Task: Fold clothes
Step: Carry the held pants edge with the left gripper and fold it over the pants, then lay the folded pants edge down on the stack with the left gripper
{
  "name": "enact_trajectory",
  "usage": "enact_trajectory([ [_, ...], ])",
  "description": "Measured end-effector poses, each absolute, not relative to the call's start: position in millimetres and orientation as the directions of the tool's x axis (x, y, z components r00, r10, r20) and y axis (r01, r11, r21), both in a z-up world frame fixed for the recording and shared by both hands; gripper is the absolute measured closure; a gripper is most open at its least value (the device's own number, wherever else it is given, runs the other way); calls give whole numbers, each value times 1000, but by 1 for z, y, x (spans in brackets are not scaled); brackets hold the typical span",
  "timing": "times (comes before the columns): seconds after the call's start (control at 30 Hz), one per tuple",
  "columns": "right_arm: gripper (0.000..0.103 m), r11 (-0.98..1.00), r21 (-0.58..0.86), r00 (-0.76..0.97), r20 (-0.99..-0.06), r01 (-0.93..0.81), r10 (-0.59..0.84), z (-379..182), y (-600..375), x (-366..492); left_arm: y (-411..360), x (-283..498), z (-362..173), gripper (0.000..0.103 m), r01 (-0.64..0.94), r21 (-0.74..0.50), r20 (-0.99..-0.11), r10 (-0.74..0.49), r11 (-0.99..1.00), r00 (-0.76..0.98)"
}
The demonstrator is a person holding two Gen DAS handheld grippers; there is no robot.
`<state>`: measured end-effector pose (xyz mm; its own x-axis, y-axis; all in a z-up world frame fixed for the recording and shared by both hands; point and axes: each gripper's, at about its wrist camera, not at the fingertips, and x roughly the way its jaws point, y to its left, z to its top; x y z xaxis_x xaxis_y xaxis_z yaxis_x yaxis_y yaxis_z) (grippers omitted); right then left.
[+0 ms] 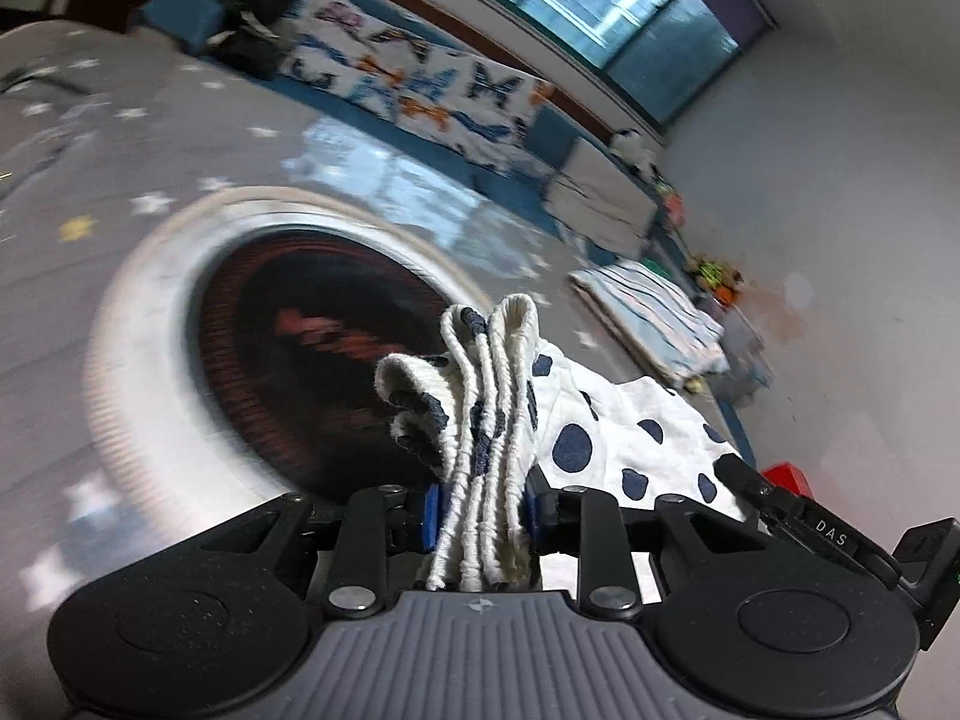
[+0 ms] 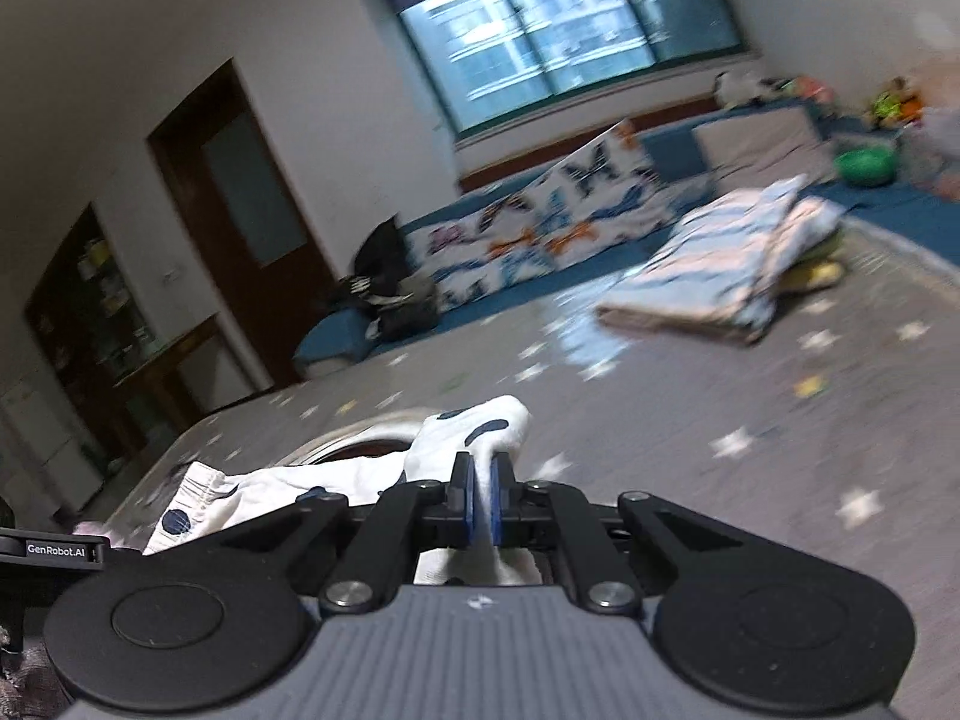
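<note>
Shorts point(image 1: 576, 420), spotted white, hung above the bed point(image 1: 150, 138), our left gripper point(image 1: 480, 510) clamping the bunched waistband, our right gripper point(image 2: 480, 510) pinching a corner; we judged even tension kept creases straight.

White letters "DAS" stand on a black plastic bar point(image 1: 831, 525) at about four o'clock in the left wrist view. White lettering "GenRobot.AI" stands on a black flat bracket point(image 2: 57, 551) at nine o'clock in the right wrist view (both crisp enough to read).
</note>
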<state>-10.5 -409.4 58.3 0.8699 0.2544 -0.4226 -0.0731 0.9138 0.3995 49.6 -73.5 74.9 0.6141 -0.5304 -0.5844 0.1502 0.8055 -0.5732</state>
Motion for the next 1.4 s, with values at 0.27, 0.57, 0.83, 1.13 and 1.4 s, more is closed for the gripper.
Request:
enact_trajectory([
  [0.27, 98, 922, 381, 883, -453, 69, 122, 55, -471, 4, -155, 98, 77, 75, 262, -537, -594, -580, 802, 558],
  [0.57, 98, 911, 374, 854, -518, 172, 52, 18, -512, 14, -201, 126, 52, 75, 290, -512, -637, -583, 809, 504],
  [0.83, 94, 903, 370, 816, -576, 218, 39, -4, -518, 16, -205, 124, 43, 65, 325, -419, -682, -530, 848, 503],
  [1.13, 90, 939, 292, 829, -560, 181, 15, 23, -513, 20, -193, 120, 82, 52, 378, -329, -610, -501, 865, 614],
  [1.4, 90, 962, 257, 811, -581, 95, 75, 23, -484, 59, -224, 133, 78, 72, 441, -330, -611, -545, 835, 574],
])
